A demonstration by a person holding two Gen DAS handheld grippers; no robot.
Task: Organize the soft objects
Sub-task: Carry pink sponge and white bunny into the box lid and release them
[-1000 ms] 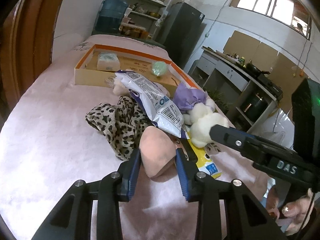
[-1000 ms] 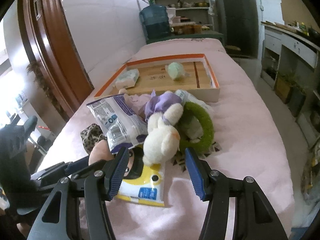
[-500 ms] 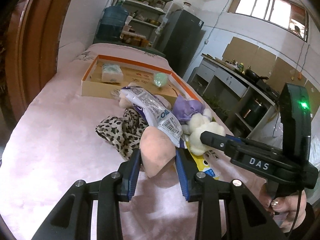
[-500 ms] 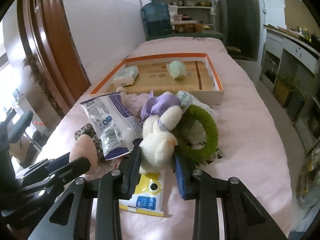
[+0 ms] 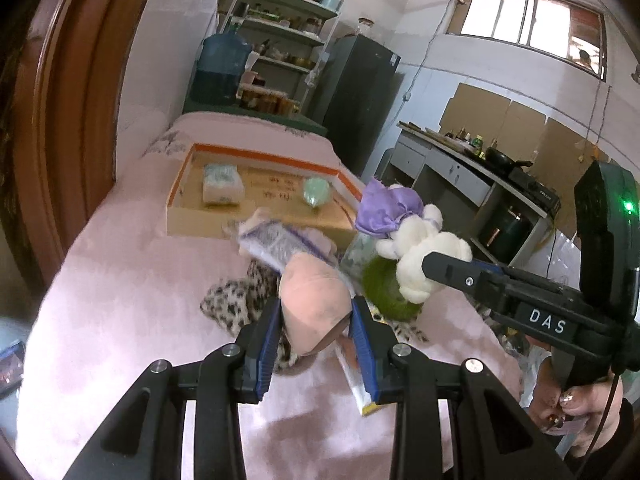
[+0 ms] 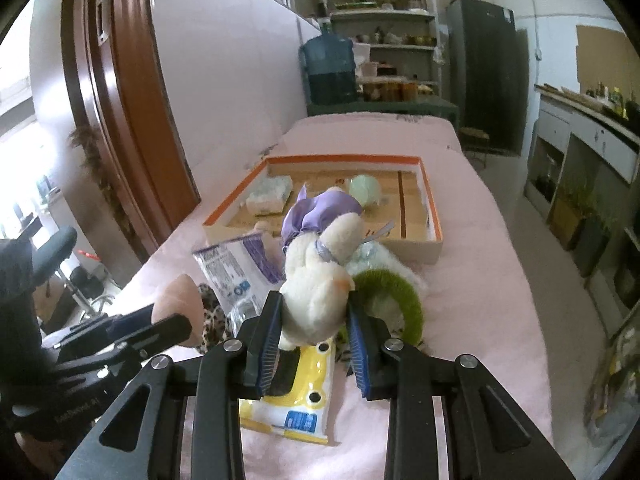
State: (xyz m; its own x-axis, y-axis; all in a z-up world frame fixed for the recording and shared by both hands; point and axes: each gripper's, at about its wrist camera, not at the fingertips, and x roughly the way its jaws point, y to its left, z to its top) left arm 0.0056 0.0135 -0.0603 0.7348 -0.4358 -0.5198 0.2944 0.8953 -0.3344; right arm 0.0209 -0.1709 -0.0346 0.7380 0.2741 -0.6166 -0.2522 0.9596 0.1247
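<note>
My left gripper (image 5: 316,316) is shut on a peach soft toy (image 5: 314,304) and holds it above the pink table; that toy also shows in the right wrist view (image 6: 178,294). My right gripper (image 6: 314,320) is shut on a white plush with a purple dress (image 6: 316,264), lifted off the pile; it also shows in the left wrist view (image 5: 416,248). Behind stands an orange-rimmed cardboard tray (image 6: 344,159) holding a tissue pack (image 6: 268,196) and a pale green ball (image 6: 364,190).
On the pink cloth lie a leopard-print cloth (image 5: 236,300), a purple-white packet (image 6: 234,268), a green fuzzy ring (image 6: 394,300) and a yellow packet (image 6: 296,396). A brown door frame (image 6: 116,92) is left, counters (image 6: 588,136) right.
My right gripper closed on the white plush and lifted it. My left gripper raised the peach toy from the pile. Both moved up and back.
</note>
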